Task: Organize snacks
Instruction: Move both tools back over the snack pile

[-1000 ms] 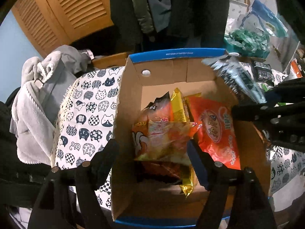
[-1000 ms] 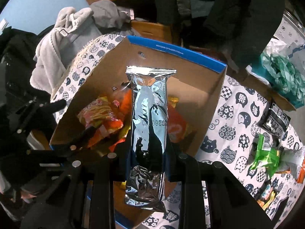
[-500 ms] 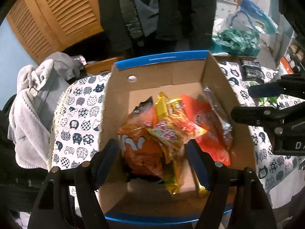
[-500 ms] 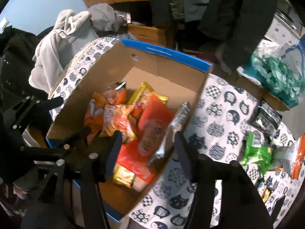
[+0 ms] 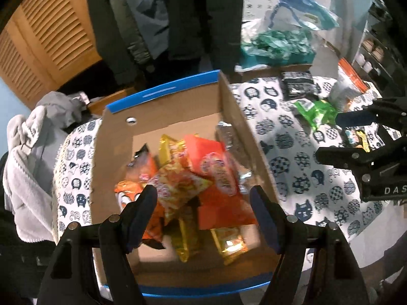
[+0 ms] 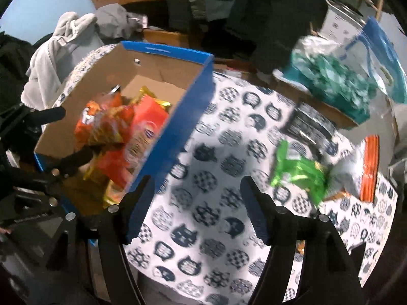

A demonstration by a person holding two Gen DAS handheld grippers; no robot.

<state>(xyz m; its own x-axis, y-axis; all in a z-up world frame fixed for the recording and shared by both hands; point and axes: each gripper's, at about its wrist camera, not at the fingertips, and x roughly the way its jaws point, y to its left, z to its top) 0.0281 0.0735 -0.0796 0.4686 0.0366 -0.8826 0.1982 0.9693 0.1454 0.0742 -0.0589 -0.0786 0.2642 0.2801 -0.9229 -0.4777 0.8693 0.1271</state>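
A cardboard box (image 5: 236, 117) with blue rims holds several orange, red and yellow snack packets (image 5: 203, 175); a silver packet (image 5: 229, 139) leans against its right inner wall. My left gripper (image 5: 203, 203) is open and empty, hovering over the box's near end. My right gripper (image 6: 195, 198) is open and empty above the cat-print tablecloth (image 6: 208, 152), just right of the box (image 6: 178, 117). A green packet (image 6: 297, 172) and a black packet (image 6: 310, 124) lie on the cloth to the right. The right gripper also shows in the left wrist view (image 5: 356, 137).
A grey garment (image 5: 28, 152) is piled left of the box. A teal bag (image 6: 335, 81) and an orange-striped item (image 6: 370, 167) sit at the far right of the table. Dark coats (image 5: 165, 17) hang behind. The table's near edge (image 6: 178, 287) is close below.
My right gripper opened and dropped the silver packet into the box, then swung right over the tablecloth. My left gripper stayed open over the box and pulled back slightly.
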